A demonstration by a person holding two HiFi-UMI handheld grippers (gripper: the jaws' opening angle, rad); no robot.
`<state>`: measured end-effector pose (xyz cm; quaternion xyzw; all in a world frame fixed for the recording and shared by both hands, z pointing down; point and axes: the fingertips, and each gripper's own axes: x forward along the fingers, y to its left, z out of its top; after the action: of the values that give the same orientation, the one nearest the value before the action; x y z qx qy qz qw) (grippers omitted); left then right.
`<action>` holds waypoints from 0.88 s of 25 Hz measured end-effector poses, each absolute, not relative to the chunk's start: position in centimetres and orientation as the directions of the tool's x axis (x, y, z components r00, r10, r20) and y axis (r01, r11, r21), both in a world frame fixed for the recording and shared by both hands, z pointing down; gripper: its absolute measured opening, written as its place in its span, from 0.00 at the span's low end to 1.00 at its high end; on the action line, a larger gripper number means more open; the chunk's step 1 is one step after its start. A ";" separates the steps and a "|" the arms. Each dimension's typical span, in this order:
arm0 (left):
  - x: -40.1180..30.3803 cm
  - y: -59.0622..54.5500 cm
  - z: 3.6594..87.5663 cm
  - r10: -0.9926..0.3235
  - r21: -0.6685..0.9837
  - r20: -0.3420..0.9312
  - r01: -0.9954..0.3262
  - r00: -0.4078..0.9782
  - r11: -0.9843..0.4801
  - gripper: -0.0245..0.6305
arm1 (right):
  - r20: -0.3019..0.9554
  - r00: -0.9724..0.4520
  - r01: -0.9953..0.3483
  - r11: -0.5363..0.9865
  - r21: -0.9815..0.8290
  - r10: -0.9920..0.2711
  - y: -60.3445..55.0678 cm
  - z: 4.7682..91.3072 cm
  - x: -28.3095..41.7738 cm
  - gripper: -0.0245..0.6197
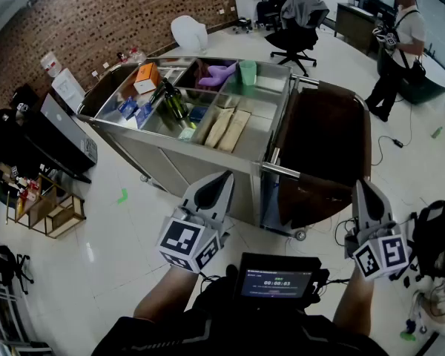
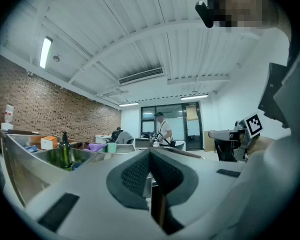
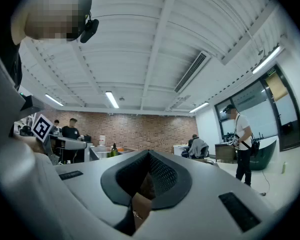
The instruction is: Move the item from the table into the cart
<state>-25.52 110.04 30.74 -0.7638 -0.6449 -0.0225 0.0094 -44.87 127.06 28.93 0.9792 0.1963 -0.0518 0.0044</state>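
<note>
A steel cart stands ahead of me in the head view. Its trays hold an orange box, a dark green bottle, a purple thing, a green cup and tan packets. A brown bag hangs on the cart's right end. My left gripper points at the cart's near side, shut and empty. My right gripper, also shut and empty, sits in front of the bag. In the left gripper view the left gripper is level with the bottle. The right gripper view shows the right gripper closed.
A dark desk with a laptop and a low wooden rack stand left of the cart. Office chairs and a standing person are at the far right. A cable lies on the floor.
</note>
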 end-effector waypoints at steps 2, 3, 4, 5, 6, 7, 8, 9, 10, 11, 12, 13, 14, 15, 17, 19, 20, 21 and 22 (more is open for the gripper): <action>-22.3 107.1 30.7 0.980 0.029 0.035 0.980 0.194 -0.195 0.04 | -0.093 0.931 0.355 -0.935 0.003 0.354 124.0 28.9 -41.5 0.05; -20.6 105.5 30.6 0.978 0.035 0.029 0.977 0.208 -0.209 0.04 | -0.089 0.937 0.341 -0.940 0.009 0.339 122.4 28.9 -39.7 0.05; -18.9 103.7 30.5 0.975 0.039 0.024 0.974 0.222 -0.223 0.04 | -0.086 0.942 0.327 -0.945 0.014 0.324 120.8 28.7 -37.8 0.05; -17.1 101.7 30.4 0.971 0.042 0.019 0.970 0.237 -0.238 0.04 | -0.085 0.947 0.313 -0.950 0.016 0.310 119.0 28.5 -35.8 0.05; -15.1 99.6 30.3 0.967 0.045 0.016 0.966 0.253 -0.253 0.04 | -0.089 0.951 0.297 -0.955 0.012 0.295 117.2 28.2 -33.7 0.05; -13.2 97.3 30.2 0.963 0.049 0.014 0.961 0.270 -0.271 0.04 | -0.097 0.956 0.278 -0.961 0.006 0.276 115.4 27.8 -31.4 0.05; -11.2 95.0 30.2 0.957 0.052 0.013 0.956 0.290 -0.290 0.04 | -0.109 0.961 0.256 -0.967 0.000 0.254 113.5 27.3 -29.1 0.05; -9.3 92.6 30.1 0.950 0.056 0.012 0.948 0.312 -0.312 0.04 | -0.120 0.966 0.233 -0.973 -0.001 0.231 111.8 26.9 -26.8 0.05; -7.5 90.4 30.1 0.942 0.063 0.011 0.940 0.335 -0.335 0.04 | -0.127 0.970 0.211 -0.977 0.005 0.209 110.2 26.5 -24.6 0.05; -5.9 88.4 30.1 0.934 0.068 0.008 0.932 0.357 -0.357 0.04 | -0.132 0.974 0.190 -0.982 0.013 0.187 108.7 26.1 -22.4 0.05; -4.4 86.5 30.0 0.927 0.069 0.003 0.924 0.376 -0.376 0.04 | -0.135 0.978 0.166 -0.986 0.020 0.162 107.2 25.7 -20.3 0.05; -2.9 84.9 29.9 0.919 0.065 -0.003 0.917 0.394 -0.393 0.04 | -0.135 0.982 0.135 -0.991 0.022 0.131 105.6 25.5 -18.2 0.05; -1.5 83.3 29.9 0.910 0.061 -0.005 0.909 0.414 -0.413 0.04 | -0.132 0.987 0.097 -0.995 0.022 0.093 104.0 25.4 -16.0 0.05; -0.2 82.0 30.0 0.900 0.061 -0.006 0.899 0.436 -0.435 0.04 | -0.124 0.991 0.053 -0.998 0.020 0.050 102.4 25.5 -13.9 0.05; 2.2 79.4 30.4 0.872 0.061 -0.003 0.870 0.490 -0.489 0.04 | -0.110 0.993 -0.040 -0.999 0.020 -0.042 99.1 26.0 -9.8 0.05; 4.7 76.7 30.4 0.826 0.056 -0.015 0.825 0.563 -0.562 0.06 | -0.108 0.984 -0.139 -0.990 0.024 -0.140 95.7 26.4 -5.8 0.05; 5.8 75.2 30.2 0.795 0.056 -0.027 0.795 0.606 -0.604 0.06 | -0.109 0.975 -0.190 -0.981 0.025 -0.192 94.1 26.5 -3.8 0.05; 6.8 73.6 29.9 0.760 0.056 -0.035 0.761 0.648 -0.646 0.06 | -0.109 0.964 -0.241 -0.970 0.022 -0.242 92.4 26.7 -1.9 0.05; 7.6 72.0 29.8 0.727 0.054 -0.036 0.728 0.686 -0.684 0.06 | -0.108 0.952 -0.288 -0.958 0.016 -0.288 90.9 26.8 -0.2 0.05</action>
<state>7.59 71.96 29.82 -0.9175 -0.3964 0.0057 -0.0321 -0.19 90.87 26.84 0.9878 -0.1457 -0.0545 0.0001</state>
